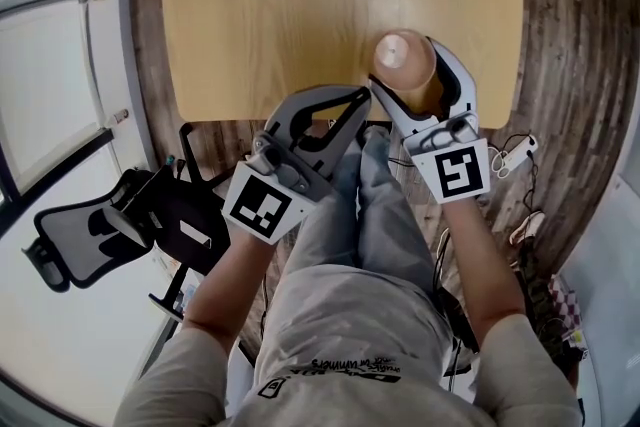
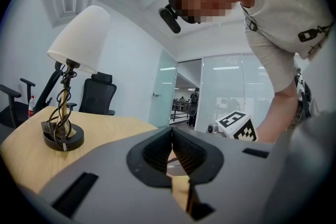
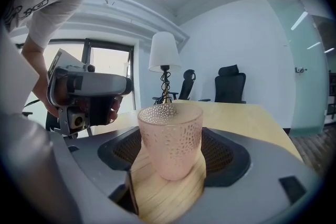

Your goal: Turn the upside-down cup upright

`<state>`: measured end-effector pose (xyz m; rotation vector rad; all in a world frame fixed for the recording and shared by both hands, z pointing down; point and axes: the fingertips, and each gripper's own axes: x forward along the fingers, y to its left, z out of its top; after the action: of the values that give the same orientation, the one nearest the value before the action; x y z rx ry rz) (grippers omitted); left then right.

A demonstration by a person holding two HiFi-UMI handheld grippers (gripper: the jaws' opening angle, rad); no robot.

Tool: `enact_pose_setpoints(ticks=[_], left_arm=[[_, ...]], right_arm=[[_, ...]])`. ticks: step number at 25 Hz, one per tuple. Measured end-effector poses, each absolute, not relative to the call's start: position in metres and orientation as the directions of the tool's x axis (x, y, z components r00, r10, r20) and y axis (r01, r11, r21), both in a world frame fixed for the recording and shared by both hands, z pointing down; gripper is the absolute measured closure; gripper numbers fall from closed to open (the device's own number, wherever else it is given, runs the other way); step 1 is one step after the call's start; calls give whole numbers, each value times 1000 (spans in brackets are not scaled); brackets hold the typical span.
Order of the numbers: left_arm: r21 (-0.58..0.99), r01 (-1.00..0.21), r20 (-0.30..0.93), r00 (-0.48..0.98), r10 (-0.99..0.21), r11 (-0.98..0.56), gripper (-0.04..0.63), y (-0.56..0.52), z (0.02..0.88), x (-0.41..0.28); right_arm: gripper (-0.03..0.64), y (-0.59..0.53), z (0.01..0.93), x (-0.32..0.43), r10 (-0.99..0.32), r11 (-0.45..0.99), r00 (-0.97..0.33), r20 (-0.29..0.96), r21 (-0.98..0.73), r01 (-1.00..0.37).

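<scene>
The cup (image 3: 170, 136) stood upright on the bench (image 1: 290, 15), mouth up and its narrower base on the light wood, near the edge closest to the person. It was a pink, half-clear cup with a surface of small dimples.

The right tongs (image 3: 172, 165) lay around it with the jaws wide apart – one jaw on each side of the cup, and neither pad seemed to press on the cup's wall. So the cup was between the jaws but not grasped; it rested on the bench by itself. In the head view the marker cube (image 1: 458, 170) of these tongs sat just behind the cup, above the person's right hand.

The left tongs (image 1: 340, 105) were clenched, the two ribbed pads meeting in one line, and nothing was between them. They were held to the left of the right tongs, with the tip at the near edge of the bench and apart from the cup. Their own marker cube (image 1: 265, 205) faced up.

At the far end of the bench stood a lamp (image 2: 73, 44) with a white shade and a twisted stem on a dark round base – well apart from the cup. Black office chairs (image 3: 231, 84) stood behind the bench, against the wall.
</scene>
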<state>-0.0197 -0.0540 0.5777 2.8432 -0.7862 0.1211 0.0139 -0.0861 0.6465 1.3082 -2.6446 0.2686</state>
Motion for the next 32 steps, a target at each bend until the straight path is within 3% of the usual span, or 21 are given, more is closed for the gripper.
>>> enact_pose_setpoints(ticks=[11, 32], left_arm=[[153, -521, 133, 853, -505, -840, 586, -44, 563, -32], [91, -512, 20, 858, -513, -854, 586, -17, 375, -31]], right_arm=[[285, -82, 618, 24, -780, 570, -585, 223, -132, -811], [285, -28, 367, 32, -793, 605, -608, 46, -61, -794]])
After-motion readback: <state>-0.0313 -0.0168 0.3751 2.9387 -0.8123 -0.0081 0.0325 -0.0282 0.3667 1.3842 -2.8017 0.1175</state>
